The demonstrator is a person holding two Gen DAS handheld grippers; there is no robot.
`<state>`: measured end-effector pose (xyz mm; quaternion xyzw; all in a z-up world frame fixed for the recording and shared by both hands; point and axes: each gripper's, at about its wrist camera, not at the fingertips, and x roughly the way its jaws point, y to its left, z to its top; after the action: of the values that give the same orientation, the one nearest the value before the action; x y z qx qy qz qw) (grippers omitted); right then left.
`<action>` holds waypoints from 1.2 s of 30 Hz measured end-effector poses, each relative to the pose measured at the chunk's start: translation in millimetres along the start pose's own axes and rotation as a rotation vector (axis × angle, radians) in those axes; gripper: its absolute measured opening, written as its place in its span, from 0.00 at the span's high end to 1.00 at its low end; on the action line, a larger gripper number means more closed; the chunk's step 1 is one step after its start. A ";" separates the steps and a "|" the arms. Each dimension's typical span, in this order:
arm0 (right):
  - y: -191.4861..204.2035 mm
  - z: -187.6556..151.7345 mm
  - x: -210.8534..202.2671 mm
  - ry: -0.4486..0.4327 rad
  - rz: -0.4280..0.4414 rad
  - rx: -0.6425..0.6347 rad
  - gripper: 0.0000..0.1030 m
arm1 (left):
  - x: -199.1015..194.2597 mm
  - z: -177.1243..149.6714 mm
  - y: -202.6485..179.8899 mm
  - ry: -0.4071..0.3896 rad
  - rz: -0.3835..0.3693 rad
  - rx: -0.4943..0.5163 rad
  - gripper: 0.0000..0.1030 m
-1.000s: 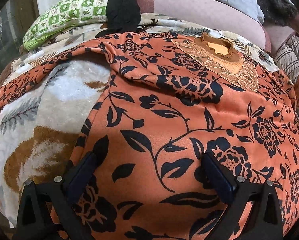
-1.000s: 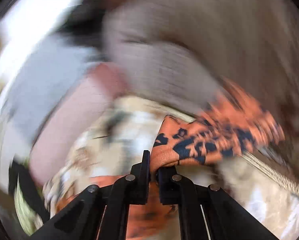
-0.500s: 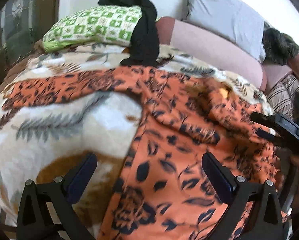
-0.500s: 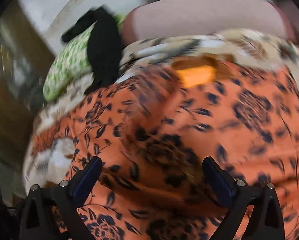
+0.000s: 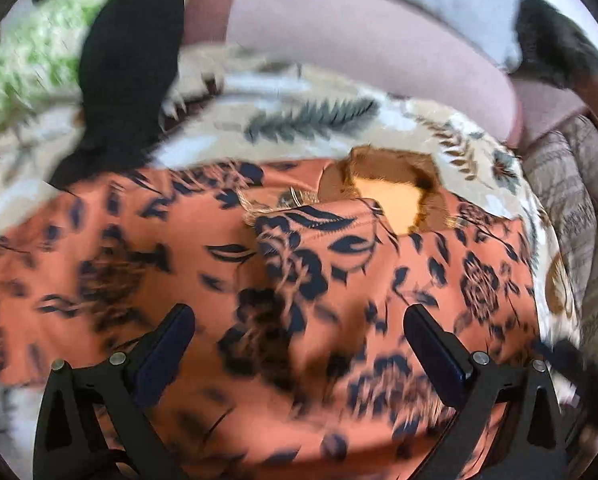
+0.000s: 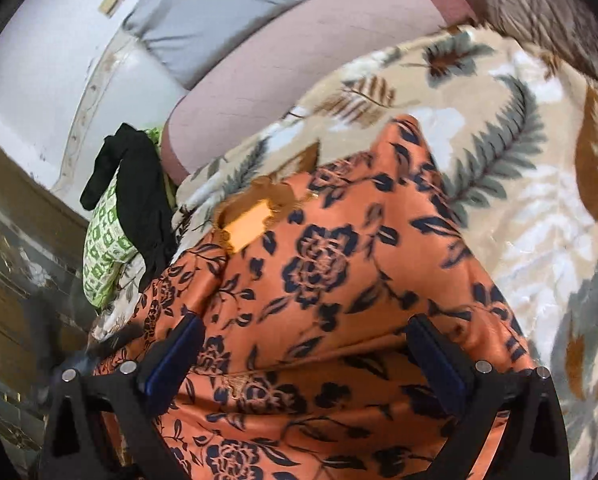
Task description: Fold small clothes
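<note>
An orange garment with a black flower print (image 5: pixel 227 280) lies spread on a leaf-patterned blanket (image 5: pixel 299 120). Its brown neckline (image 5: pixel 391 184) points to the far side, and one sleeve lies folded over the body. The garment also fills the right wrist view (image 6: pixel 323 280), neckline (image 6: pixel 255 208) at the far left. My left gripper (image 5: pixel 299 340) is open and empty, low over the garment's middle. My right gripper (image 6: pixel 307 356) is open and empty, low over the garment's near part. The left wrist view is blurred.
A black garment (image 5: pixel 127 60) lies over a green-and-white pillow (image 6: pixel 107 252) at the far left. A pink bolster (image 5: pixel 359 36) and a grey pillow (image 6: pixel 227 12) line the back. A checked cushion (image 5: pixel 567 200) sits at the right.
My right gripper let go of the sleeve it held a second ago, and the sleeve now lies folded over the body. Both grippers have swung to new positions over the garment.
</note>
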<state>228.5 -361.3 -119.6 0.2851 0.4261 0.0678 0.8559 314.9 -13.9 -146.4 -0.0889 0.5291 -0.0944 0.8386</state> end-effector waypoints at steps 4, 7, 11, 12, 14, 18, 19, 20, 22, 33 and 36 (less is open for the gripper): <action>-18.9 -2.3 8.2 0.033 0.011 0.051 0.01 | 11.9 11.7 0.5 0.044 -0.071 -0.050 0.96; -27.0 -6.0 12.1 0.047 0.029 0.060 0.01 | -68.2 -3.5 -0.3 -0.353 0.005 0.014 0.95; -27.6 -10.8 14.3 0.042 0.028 0.055 0.01 | -77.9 -51.0 36.7 -0.415 0.109 -0.117 0.75; -24.7 -11.5 16.1 0.050 0.016 0.045 0.01 | -59.3 -56.2 46.3 -0.341 0.139 -0.148 0.70; -20.9 -12.5 18.8 0.076 -0.008 0.028 0.01 | -15.7 -67.3 70.5 -0.123 0.148 -0.214 0.67; -15.9 -10.6 9.4 0.116 -0.014 0.023 0.01 | -44.3 -68.5 65.9 -0.224 0.159 -0.205 0.51; -14.3 -8.8 4.5 0.115 -0.012 0.022 0.01 | -54.6 -69.3 66.0 -0.261 0.137 -0.200 0.49; -12.5 -6.9 0.1 0.108 -0.008 0.023 0.01 | -59.8 -69.7 65.6 -0.281 0.135 -0.195 0.43; -2.9 -0.2 -10.7 0.080 0.048 0.010 0.01 | -64.1 -70.1 67.2 -0.279 0.150 -0.175 0.40; 1.5 -11.2 -15.9 0.059 -0.012 -0.006 0.04 | -189.1 -143.0 271.3 -0.491 0.067 -0.644 0.23; 14.1 -33.3 -38.4 0.076 -0.021 -0.061 0.04 | -194.3 -161.5 351.0 -0.509 0.041 -0.891 0.23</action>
<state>180.6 -349.1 -101.2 0.2515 0.4589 0.0827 0.8481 109.4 366.4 -133.1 -0.4474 0.2985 0.1812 0.8234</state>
